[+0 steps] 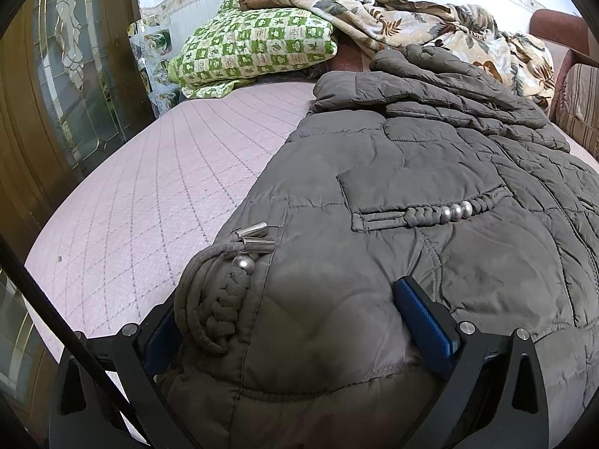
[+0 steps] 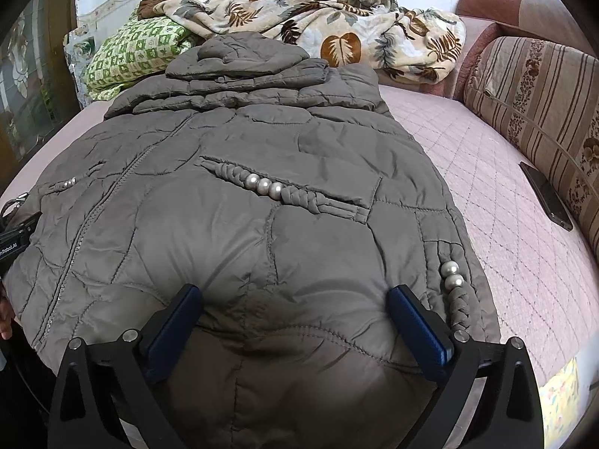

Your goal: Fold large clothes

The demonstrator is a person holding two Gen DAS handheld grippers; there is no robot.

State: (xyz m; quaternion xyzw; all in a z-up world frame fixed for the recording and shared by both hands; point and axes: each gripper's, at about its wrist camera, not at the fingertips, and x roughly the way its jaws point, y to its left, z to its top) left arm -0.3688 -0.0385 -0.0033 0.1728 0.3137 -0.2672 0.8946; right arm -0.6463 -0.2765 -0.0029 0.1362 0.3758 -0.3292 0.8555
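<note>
Grey quilted jacket (image 2: 239, 224) fills the space between both pairs of my jaws, laid out flat on the bed with its hood (image 2: 243, 60) toward the far end.

Right gripper (image 2: 295, 299): jaws spread wide, blue pads (image 2: 176, 329) standing either side of a puffed mound of the hem. Fabric bulges up between them but the pads are not squeezing it; released. Pointing steeply down at the bed.

Left gripper (image 1: 284, 299): jaws also wide. One blue pad (image 1: 423, 325) shows clear against the fabric; the other is mostly buried behind a braided cord (image 1: 213, 307) and the jacket's edge. Fabric fills the whole gap, and I cannot tell whether the pads are pressing on it or only standing beside it. Tilted downward too, at the jacket's left edge.

Outward on the jacket: metal cord ends (image 1: 254, 239) and a bead near the left edge, a pocket trimmed with braid and three pearl beads (image 2: 264, 185), a zip running up the front.

Surface: pink quilted mattress cover (image 1: 142, 194) with a diamond stitch. At the head end, a green-and-white checked pillow (image 1: 254, 45) and a crumpled leaf-print blanket (image 2: 337, 26). To the right, a striped floral cushion (image 2: 531, 89) with a dark phone (image 2: 546, 194) lying beside it. To the left, a wooden door with patterned glass (image 1: 67, 67).
</note>
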